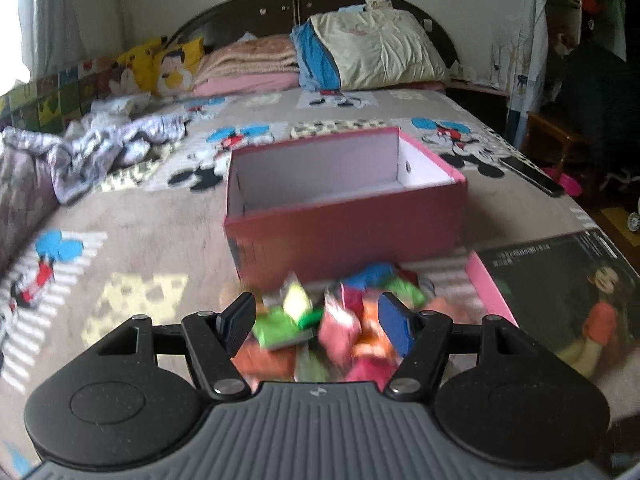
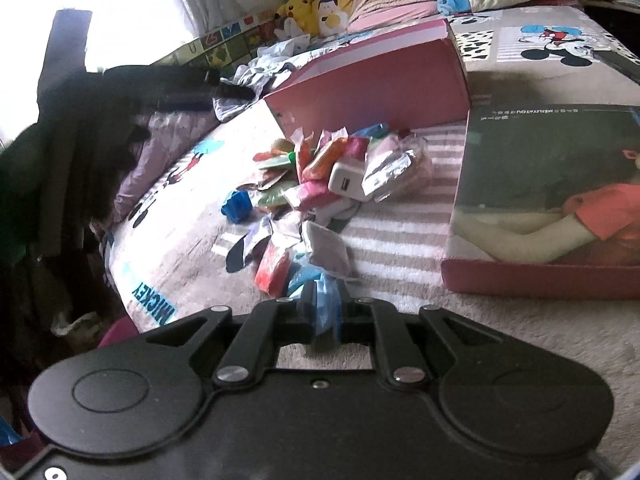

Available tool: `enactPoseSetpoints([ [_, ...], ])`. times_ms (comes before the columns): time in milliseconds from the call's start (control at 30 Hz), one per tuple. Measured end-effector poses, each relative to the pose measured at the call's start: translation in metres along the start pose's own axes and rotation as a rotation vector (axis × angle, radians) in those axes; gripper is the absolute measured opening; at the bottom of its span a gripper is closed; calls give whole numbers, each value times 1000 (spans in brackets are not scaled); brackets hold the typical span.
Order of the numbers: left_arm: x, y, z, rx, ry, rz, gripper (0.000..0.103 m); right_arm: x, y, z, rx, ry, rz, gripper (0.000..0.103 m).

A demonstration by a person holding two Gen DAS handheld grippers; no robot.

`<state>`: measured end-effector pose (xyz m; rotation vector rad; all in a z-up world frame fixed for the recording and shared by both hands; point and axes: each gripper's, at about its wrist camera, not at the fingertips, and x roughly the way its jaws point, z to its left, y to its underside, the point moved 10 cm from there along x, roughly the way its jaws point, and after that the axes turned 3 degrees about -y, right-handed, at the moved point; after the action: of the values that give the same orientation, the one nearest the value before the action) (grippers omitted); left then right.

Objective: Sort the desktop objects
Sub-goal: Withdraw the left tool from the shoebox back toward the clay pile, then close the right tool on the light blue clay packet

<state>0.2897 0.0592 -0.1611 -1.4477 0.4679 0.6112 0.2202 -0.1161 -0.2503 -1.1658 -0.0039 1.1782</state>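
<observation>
packets: loose heap of small bright packets point(image 2: 320, 184) on the bedspread, near side of the pink box; red, green, orange, pink, blue and silver wrappers, overlapping. Blurred in the left wrist view point(image 1: 332, 320).
charger: white plug block point(image 2: 347, 181) lies on top of the heap, about centre of the right wrist view.
blue lump: crumpled blue item point(image 2: 239, 205) at 9 o'clock of the heap, just apart from it.
right gripper: point(image 2: 325, 312) jaws together, clamped on a light blue packet point(image 2: 326, 300) at the heap's 6 o'clock edge; the packet sticks up between the fingertips.
left gripper: point(image 1: 318, 322) jaws apart, over the heap, packets showing between the fingers; pads not pressing on anything. Contact with the heap: cannot tell, blur.
box: open pink box point(image 1: 348, 220), white inside, at 12 o'clock of the heap in the left wrist view; nothing seen inside the visible part. In the right wrist view point(image 2: 376, 84) its side sits just behind the heap.
lid: pink lid with a printed photo point(image 2: 548, 200) lies flat at 3 o'clock of the heap, near the box.
bedspread: cartoon-print cover point(image 1: 132, 216) under all of it.
background: pillow point(image 1: 376, 52) and folded blankets point(image 1: 252, 64) at the headboard, 12 o'clock beyond the box; yellow plush toy point(image 1: 144, 60) at 10 o'clock.
</observation>
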Motion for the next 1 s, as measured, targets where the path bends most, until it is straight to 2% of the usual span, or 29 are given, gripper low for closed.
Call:
enactPoseSetpoints([
  [233,-10,39,-4,-14,32,32,67,-5,-15,0,4,-8,-20,7],
  [367,-19,57,-6,-12,40,8,67,-9,-31,2,-17,-9,-39,7],
  [433,-24,69,-15,17,72,-4,67,-10,-39,1,-27,-4,-43,7],
  [600,-29,101,-32,23,149,18,67,1,-37,1,-57,-6,41,10],
  [667,-29,112,-34,17,157,34,67,11,-27,1,-65,-1,95,32],
  [700,-29,116,-33,13,155,42,67,17,-22,1,-78,14,117,56],
  [733,-29,120,-32,9,154,49,67,22,-16,4,-111,24,136,60],
  [833,-30,128,-25,-6,144,63,67,35,-2,18,-227,29,186,60],
  [1000,-30,134,-14,-26,130,71,67,54,17,37,-482,88,260,61],
])
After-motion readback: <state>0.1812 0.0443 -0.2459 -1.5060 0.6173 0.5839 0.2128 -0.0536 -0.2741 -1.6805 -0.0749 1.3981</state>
